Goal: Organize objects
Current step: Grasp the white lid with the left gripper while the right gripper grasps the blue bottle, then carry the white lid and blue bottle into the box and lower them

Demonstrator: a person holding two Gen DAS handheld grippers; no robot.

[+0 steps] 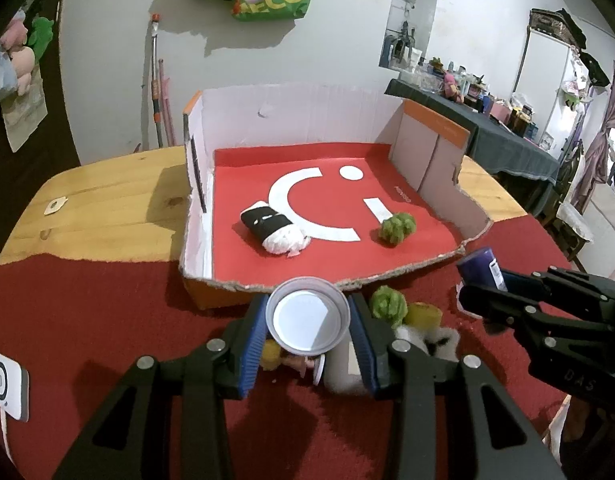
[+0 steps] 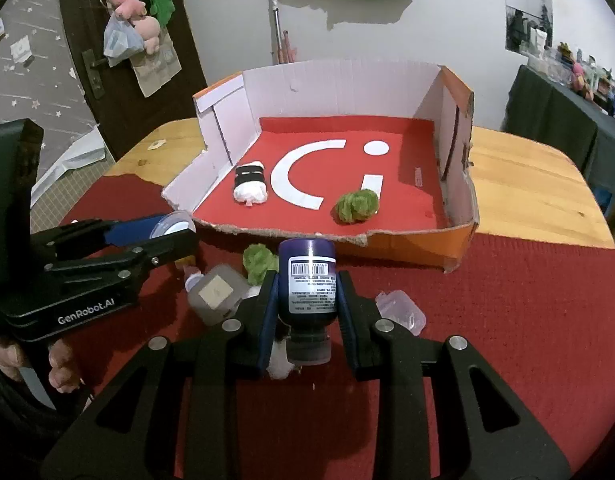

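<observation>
Grippers both loaded, near the torn front edge of the cardboard tray (image 1: 291,116) — left gripper (image 1: 308,322) clamped on a clear round cup (image 1: 307,316), right gripper (image 2: 307,292) clenched on a purple bottle (image 2: 307,276) with a barcode label. Inside the tray: black-and-white roll (image 1: 273,226) at left, green pom-pom (image 1: 397,226) at right. On the red cloth (image 1: 87,312) close by, 1 more green pom-pom (image 2: 259,262).

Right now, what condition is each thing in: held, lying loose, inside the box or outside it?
Left gripper: shut on the white cup.
White cup: held, mouth facing the camera.
Right gripper: shut on the purple bottle.
Purple bottle: held, cap end toward the camera.
Cardboard box: open, front wall torn low.
Black-and-white bundle: lying inside the box.
Green pompom: lying inside the box.
Second green pompom: outside, on the red cloth.
</observation>
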